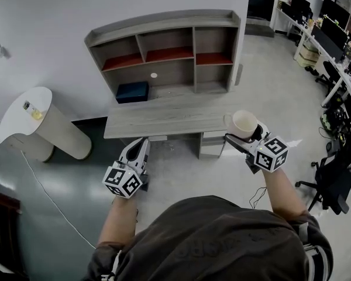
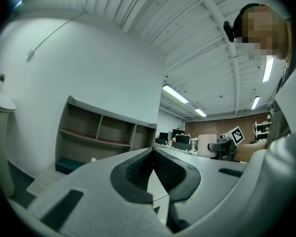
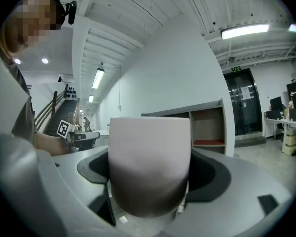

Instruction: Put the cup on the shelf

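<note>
A white cup (image 1: 244,123) sits upright between the jaws of my right gripper (image 1: 244,133), which is shut on it in the air off the right front end of the grey desk (image 1: 164,119). In the right gripper view the cup (image 3: 149,157) fills the gap between both pads. The grey shelf unit (image 1: 167,51) with red-lined upper compartments stands on the back of the desk, well beyond the cup. My left gripper (image 1: 140,143) hovers at the desk's front edge, shut and empty; its jaws meet in the left gripper view (image 2: 153,153).
A blue box (image 1: 132,91) lies in the shelf's lower left bay, and a small white object (image 1: 154,75) sits above it. A white rounded stand (image 1: 29,113) is on the left. Office chairs (image 1: 333,180) and monitor desks (image 1: 330,37) fill the right side.
</note>
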The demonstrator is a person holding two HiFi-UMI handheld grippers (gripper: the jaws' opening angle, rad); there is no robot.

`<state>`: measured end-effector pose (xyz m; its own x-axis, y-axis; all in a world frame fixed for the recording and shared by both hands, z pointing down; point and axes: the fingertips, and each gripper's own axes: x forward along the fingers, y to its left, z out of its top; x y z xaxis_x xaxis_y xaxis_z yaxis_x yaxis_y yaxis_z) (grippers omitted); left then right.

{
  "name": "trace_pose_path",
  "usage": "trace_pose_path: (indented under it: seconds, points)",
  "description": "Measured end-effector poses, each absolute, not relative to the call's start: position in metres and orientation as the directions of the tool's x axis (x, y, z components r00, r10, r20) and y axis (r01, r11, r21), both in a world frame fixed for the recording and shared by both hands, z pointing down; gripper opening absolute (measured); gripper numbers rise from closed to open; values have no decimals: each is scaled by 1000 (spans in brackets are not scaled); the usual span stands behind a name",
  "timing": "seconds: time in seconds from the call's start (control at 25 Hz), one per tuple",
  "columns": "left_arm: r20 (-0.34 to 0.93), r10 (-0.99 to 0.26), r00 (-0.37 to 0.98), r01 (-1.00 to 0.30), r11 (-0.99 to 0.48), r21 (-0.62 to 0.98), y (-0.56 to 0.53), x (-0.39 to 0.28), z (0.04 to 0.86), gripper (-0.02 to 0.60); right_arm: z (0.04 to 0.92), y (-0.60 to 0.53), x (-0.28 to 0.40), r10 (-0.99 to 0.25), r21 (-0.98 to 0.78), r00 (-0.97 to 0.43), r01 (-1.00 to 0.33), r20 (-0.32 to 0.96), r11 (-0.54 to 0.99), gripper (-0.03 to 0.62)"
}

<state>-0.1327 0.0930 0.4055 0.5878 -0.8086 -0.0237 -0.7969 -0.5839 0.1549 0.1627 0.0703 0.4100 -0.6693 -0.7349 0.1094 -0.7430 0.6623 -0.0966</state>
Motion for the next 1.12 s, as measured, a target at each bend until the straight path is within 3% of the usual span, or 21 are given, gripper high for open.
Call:
trace_pose_path:
  seconds: [0.56, 1.12]
  points:
    - [-14, -765, 644, -750, -634, 186, 46, -107, 423, 3, 425, 36, 179, -754, -110, -643, -766, 133, 634, 431]
    - [-35, -622, 782, -607, -773, 186, -140, -177, 421, 3, 416, -109, 92, -832, -100, -541, -841, 122, 532, 431]
